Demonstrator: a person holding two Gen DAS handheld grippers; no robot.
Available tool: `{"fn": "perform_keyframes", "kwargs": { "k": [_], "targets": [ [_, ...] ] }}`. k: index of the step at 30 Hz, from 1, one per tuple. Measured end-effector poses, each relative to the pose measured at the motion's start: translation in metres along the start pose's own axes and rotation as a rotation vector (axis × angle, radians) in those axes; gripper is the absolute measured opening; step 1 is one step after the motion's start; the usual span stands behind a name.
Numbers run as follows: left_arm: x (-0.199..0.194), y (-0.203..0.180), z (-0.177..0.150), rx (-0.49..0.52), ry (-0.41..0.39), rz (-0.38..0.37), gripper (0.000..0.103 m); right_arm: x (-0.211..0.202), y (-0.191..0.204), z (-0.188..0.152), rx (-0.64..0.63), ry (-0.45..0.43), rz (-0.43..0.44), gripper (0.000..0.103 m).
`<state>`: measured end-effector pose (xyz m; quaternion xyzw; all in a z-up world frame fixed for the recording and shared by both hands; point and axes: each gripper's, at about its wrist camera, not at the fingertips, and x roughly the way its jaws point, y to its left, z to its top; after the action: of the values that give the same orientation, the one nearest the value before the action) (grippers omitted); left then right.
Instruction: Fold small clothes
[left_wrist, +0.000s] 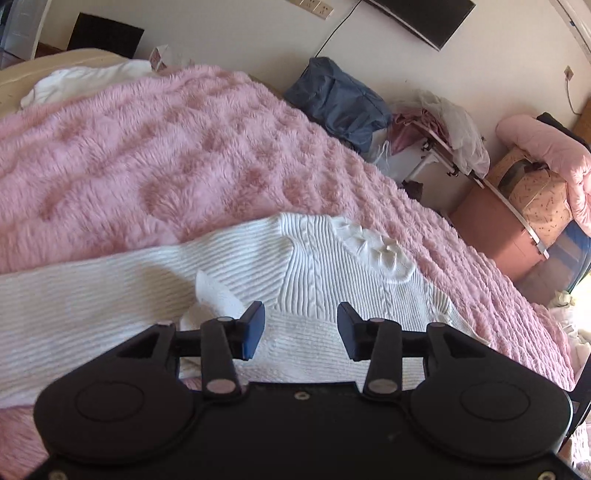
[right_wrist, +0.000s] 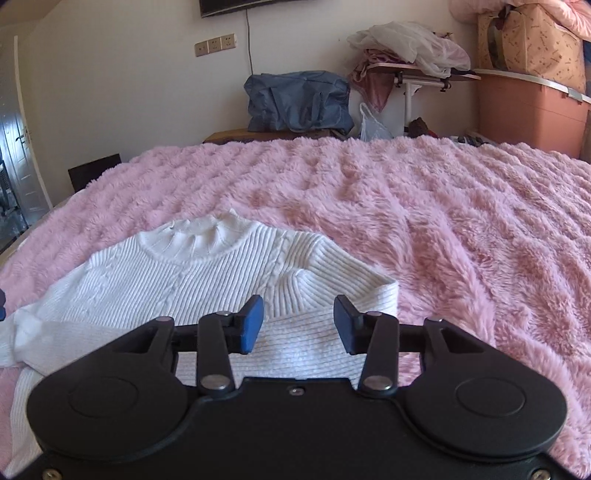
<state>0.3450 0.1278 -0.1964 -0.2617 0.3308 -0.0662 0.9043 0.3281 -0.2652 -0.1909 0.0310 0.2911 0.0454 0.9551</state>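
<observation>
A white ribbed knit sweater (left_wrist: 314, 254) lies on a fluffy pink blanket (left_wrist: 147, 147) on the bed, its collar (left_wrist: 376, 247) toward the right, a sleeve stretching left. My left gripper (left_wrist: 301, 330) is open and empty just above the sweater's body, beside a small white label (left_wrist: 218, 291). In the right wrist view the sweater (right_wrist: 192, 280) lies with its collar (right_wrist: 199, 236) away from me and a sleeve folded across the body. My right gripper (right_wrist: 298, 325) is open and empty over that folded sleeve.
A white cloth (left_wrist: 85, 83) lies at the far end of the bed. Beyond the bed are a blue bag (right_wrist: 299, 101), a small table with piled clothes (right_wrist: 410, 55), a brown storage box (right_wrist: 528, 110) and pink bedding (left_wrist: 546, 158).
</observation>
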Motion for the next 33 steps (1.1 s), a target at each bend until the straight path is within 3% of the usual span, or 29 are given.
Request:
{"fn": "perform_keyframes", "kwargs": {
  "k": [3,5,9,11,16,19,23,26,33],
  "targets": [
    [0.021,0.005,-0.008,0.027,0.029,0.083,0.045,0.014,-0.002,-0.006,0.000,0.051,-0.036,0.044],
    [0.029,0.013,-0.008,0.035,0.028,0.094,0.045,0.024,-0.006,-0.011,-0.008,0.074,-0.094,0.043],
    [0.014,0.026,0.009,-0.021,0.002,0.081,0.045,0.017,-0.004,-0.008,0.018,0.069,-0.102,0.044],
    [-0.005,0.029,0.018,-0.014,-0.041,0.104,0.045,0.001,0.012,-0.004,0.010,0.028,-0.038,0.046],
    [-0.065,0.044,0.020,-0.030,-0.082,0.097,0.046,-0.036,0.101,-0.010,-0.266,-0.056,0.205,0.046],
    [-0.106,0.057,0.007,-0.038,-0.100,0.101,0.047,-0.050,0.160,-0.028,-0.504,-0.105,0.280,0.047],
    [-0.158,0.082,-0.018,-0.098,-0.103,0.111,0.047,-0.045,0.208,-0.051,-0.693,-0.103,0.297,0.047],
    [-0.188,0.102,-0.035,-0.156,-0.105,0.121,0.048,-0.035,0.229,-0.065,-0.804,-0.104,0.240,0.047],
    [-0.218,0.131,-0.047,-0.246,-0.136,0.111,0.048,-0.018,0.263,-0.074,-0.938,-0.122,0.165,0.045]
  ]
}}
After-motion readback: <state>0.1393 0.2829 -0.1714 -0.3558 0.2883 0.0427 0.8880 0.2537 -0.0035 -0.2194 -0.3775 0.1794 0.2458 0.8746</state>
